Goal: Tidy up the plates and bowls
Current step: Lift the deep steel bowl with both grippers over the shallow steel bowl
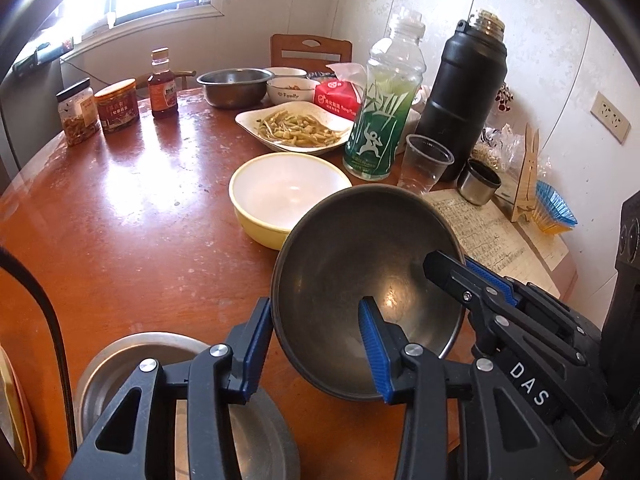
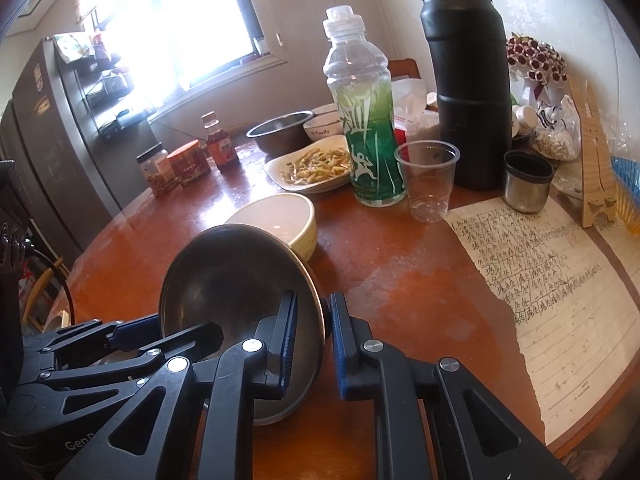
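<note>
A dark steel bowl (image 1: 360, 264) is held tilted above the round wooden table, and both grippers clamp its rim. My left gripper (image 1: 316, 348) is shut on its near left rim, one finger inside and one outside. My right gripper (image 2: 312, 344) is shut on its right rim; it also shows in the left wrist view (image 1: 472, 276). The bowl also shows in the right wrist view (image 2: 224, 276). A yellow bowl (image 1: 280, 196) with a white inside stands just behind it. A metal plate (image 1: 132, 360) lies below my left gripper.
A white dish of vegetables (image 1: 296, 126), a steel basin (image 1: 234, 86) and a white "Family" bowl (image 1: 290, 90) stand farther back. A green bottle (image 1: 384, 100), a black flask (image 1: 466, 92), a plastic cup (image 1: 424, 164), jars (image 1: 116, 106) and a written sheet (image 2: 552, 280) surround them.
</note>
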`<state>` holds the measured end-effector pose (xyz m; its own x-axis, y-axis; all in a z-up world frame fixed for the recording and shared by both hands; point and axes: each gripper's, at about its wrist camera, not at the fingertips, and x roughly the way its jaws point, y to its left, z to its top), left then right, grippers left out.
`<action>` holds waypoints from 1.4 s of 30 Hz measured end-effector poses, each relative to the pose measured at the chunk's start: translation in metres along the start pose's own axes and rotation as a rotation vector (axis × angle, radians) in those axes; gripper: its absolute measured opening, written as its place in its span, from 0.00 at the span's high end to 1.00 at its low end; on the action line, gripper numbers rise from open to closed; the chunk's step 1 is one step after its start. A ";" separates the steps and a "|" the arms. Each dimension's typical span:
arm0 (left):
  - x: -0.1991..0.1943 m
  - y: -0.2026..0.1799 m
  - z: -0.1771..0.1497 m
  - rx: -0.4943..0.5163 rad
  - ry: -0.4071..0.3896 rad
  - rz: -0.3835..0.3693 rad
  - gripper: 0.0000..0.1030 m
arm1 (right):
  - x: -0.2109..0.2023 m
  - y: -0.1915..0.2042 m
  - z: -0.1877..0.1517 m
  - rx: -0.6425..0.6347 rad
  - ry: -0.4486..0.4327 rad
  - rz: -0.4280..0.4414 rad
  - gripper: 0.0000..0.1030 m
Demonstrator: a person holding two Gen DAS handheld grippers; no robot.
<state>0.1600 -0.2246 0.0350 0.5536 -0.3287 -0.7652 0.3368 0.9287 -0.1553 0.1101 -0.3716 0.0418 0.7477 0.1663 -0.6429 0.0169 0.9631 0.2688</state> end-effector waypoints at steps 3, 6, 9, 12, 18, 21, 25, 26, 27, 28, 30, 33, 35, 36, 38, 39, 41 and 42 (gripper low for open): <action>-0.011 0.005 -0.001 -0.010 -0.016 0.001 0.57 | -0.007 0.009 0.002 -0.009 -0.014 0.014 0.84; -0.025 0.012 -0.003 -0.018 -0.038 0.010 0.57 | -0.013 0.021 0.004 -0.026 -0.028 0.030 0.84; -0.041 0.020 -0.007 -0.033 -0.062 0.019 0.57 | -0.019 0.035 0.005 -0.044 -0.040 0.048 0.84; -0.056 0.029 -0.012 -0.047 -0.086 0.028 0.57 | -0.025 0.050 0.005 -0.061 -0.049 0.065 0.84; -0.084 0.048 -0.023 -0.075 -0.130 0.051 0.57 | -0.037 0.080 0.001 -0.105 -0.070 0.096 0.84; -0.099 0.060 -0.030 -0.095 -0.150 0.067 0.57 | -0.042 0.097 -0.002 -0.135 -0.074 0.109 0.84; -0.112 0.072 -0.038 -0.114 -0.168 0.083 0.57 | -0.048 0.117 -0.008 -0.171 -0.075 0.125 0.84; -0.115 0.075 -0.041 -0.119 -0.172 0.083 0.57 | -0.049 0.124 -0.010 -0.182 -0.076 0.126 0.84; -0.117 0.078 -0.043 -0.122 -0.174 0.084 0.57 | -0.050 0.128 -0.011 -0.189 -0.075 0.127 0.84; -0.119 0.080 -0.045 -0.125 -0.175 0.087 0.57 | -0.051 0.131 -0.013 -0.194 -0.075 0.131 0.84; -0.122 0.087 -0.049 -0.131 -0.174 0.092 0.57 | -0.052 0.138 -0.016 -0.205 -0.075 0.131 0.84; -0.126 0.093 -0.055 -0.141 -0.174 0.099 0.57 | -0.053 0.146 -0.021 -0.217 -0.070 0.135 0.84; -0.127 0.096 -0.058 -0.148 -0.173 0.099 0.57 | -0.053 0.151 -0.024 -0.227 -0.067 0.136 0.84; -0.129 0.098 -0.059 -0.151 -0.174 0.099 0.57 | -0.052 0.153 -0.025 -0.231 -0.063 0.136 0.84; -0.130 0.099 -0.062 -0.152 -0.172 0.100 0.57 | -0.052 0.155 -0.027 -0.239 -0.060 0.135 0.84; -0.130 0.100 -0.063 -0.152 -0.171 0.100 0.57 | -0.052 0.156 -0.028 -0.241 -0.060 0.135 0.84; -0.128 0.100 -0.064 -0.152 -0.165 0.099 0.57 | -0.051 0.155 -0.030 -0.242 -0.056 0.133 0.84; -0.127 0.100 -0.065 -0.152 -0.161 0.099 0.57 | -0.051 0.155 -0.031 -0.244 -0.054 0.132 0.84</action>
<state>0.0742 -0.0790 0.0762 0.6965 -0.2462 -0.6740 0.1625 0.9690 -0.1860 0.0539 -0.2240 0.0943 0.7670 0.2882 -0.5733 -0.2383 0.9575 0.1625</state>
